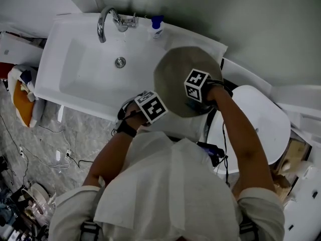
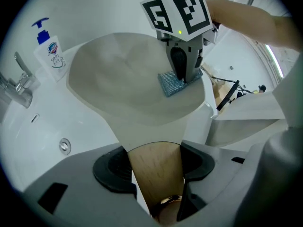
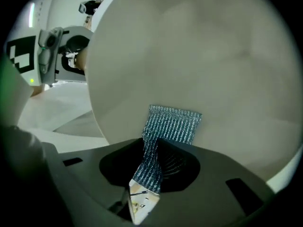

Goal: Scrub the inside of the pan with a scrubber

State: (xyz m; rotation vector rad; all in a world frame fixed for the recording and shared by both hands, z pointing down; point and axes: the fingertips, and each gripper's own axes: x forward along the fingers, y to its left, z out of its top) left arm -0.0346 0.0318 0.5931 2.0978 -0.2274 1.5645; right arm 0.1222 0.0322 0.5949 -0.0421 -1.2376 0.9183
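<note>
A round grey-beige pan [image 1: 183,74] is held tilted over the right end of the white sink [image 1: 75,69]. My left gripper [image 2: 156,162] is shut on its wooden handle [image 2: 154,169]. In the left gripper view the pan's inside [image 2: 128,77] faces me. My right gripper [image 2: 182,77] points down into its right side, with a blue-grey mesh scrubber [image 2: 171,84] at its tips. In the right gripper view the scrubber [image 3: 170,124] is clamped in my right gripper [image 3: 156,167], and its free end lies flat against the pan's inner surface [image 3: 199,51].
A chrome faucet [image 1: 108,21] and a soap bottle with a blue pump [image 1: 157,26] stand at the sink's back edge, with the drain [image 1: 120,62] in the basin. A white toilet lid [image 1: 261,119] lies to the right. Cables and clutter cover the floor at left [image 1: 25,99].
</note>
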